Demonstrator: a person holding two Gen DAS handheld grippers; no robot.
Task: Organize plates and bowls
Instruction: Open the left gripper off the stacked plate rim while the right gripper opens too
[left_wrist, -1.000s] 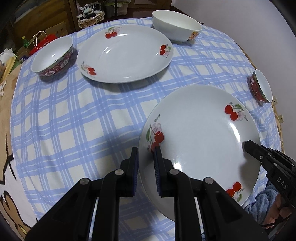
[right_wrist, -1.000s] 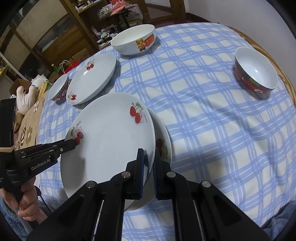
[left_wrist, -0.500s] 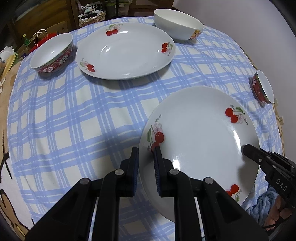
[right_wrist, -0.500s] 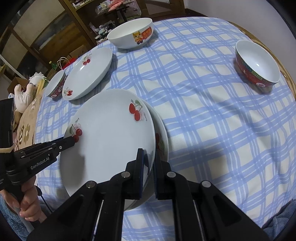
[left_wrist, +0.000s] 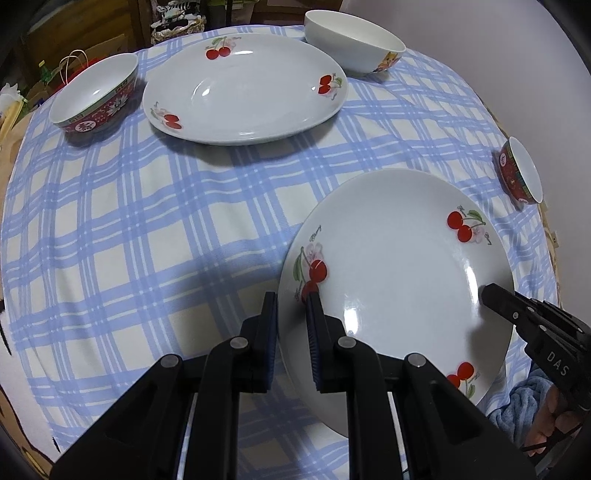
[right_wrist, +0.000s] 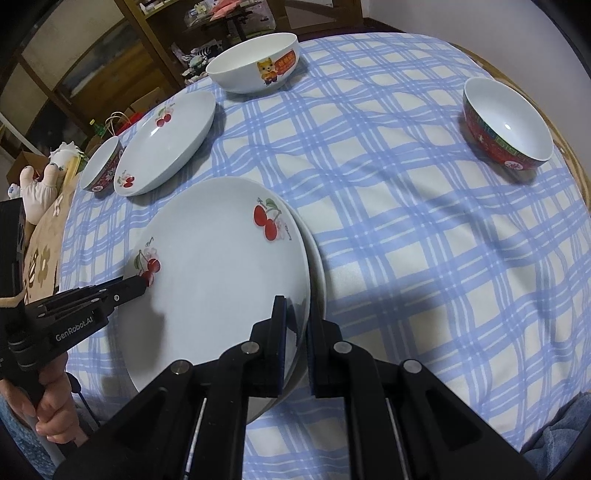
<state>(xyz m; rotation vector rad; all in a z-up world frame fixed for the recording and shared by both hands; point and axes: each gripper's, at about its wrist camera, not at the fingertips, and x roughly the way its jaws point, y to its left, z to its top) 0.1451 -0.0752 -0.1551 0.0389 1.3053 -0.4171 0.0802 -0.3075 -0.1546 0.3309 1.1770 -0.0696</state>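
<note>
The left gripper (left_wrist: 291, 312) and right gripper (right_wrist: 297, 317) each pinch opposite rims of the white cherry-printed ceramic plate (right_wrist: 218, 273), which sits on a second plate (right_wrist: 317, 266) upon the blue-checked tablecloth (right_wrist: 406, 221).

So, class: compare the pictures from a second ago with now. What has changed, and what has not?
Little changed. Both views drew slightly nearer the table. The left hand-held gripper and right hand-held gripper stay clamped on the top cherry plate, above the lower plate. The far plate and bowls kept their places.
</note>
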